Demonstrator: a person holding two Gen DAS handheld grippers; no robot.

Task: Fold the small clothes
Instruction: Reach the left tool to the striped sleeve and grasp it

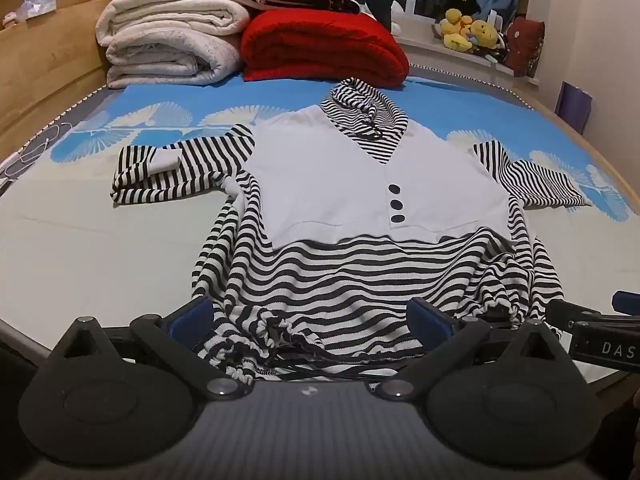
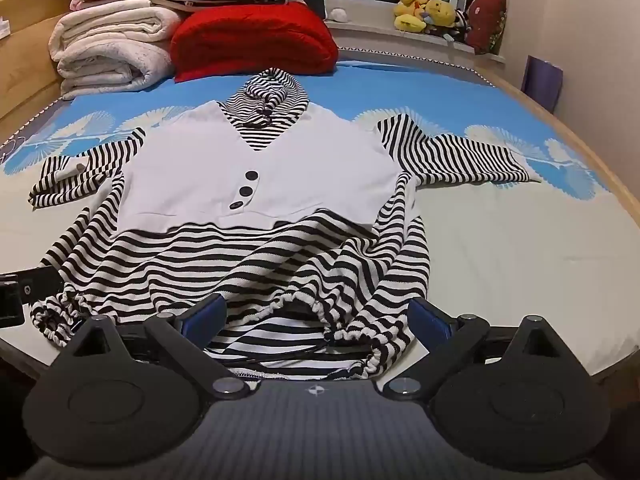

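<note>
A small black-and-white striped top with a white vest front and three dark buttons (image 1: pixel 360 184) (image 2: pixel 260 176) lies face up on the bed, sleeves spread to both sides, hood at the far end. Its gathered drawstring hem (image 1: pixel 288 340) (image 2: pixel 320 320) is bunched at the near edge. My left gripper (image 1: pixel 312 316) is open, its blue-padded fingers either side of the hem's left part. My right gripper (image 2: pixel 320 316) is open, its fingers either side of the hem's right part. The right gripper also shows in the left wrist view (image 1: pixel 592 320), and the left gripper in the right wrist view (image 2: pixel 16 296).
The bed has a pale and blue fan-patterned sheet (image 1: pixel 100 240). Folded white blankets (image 1: pixel 168 40) and a red blanket (image 1: pixel 320 44) are stacked at the far end. Plush toys (image 1: pixel 472 32) sit on the windowsill. A wooden headboard (image 1: pixel 40 68) runs along the left.
</note>
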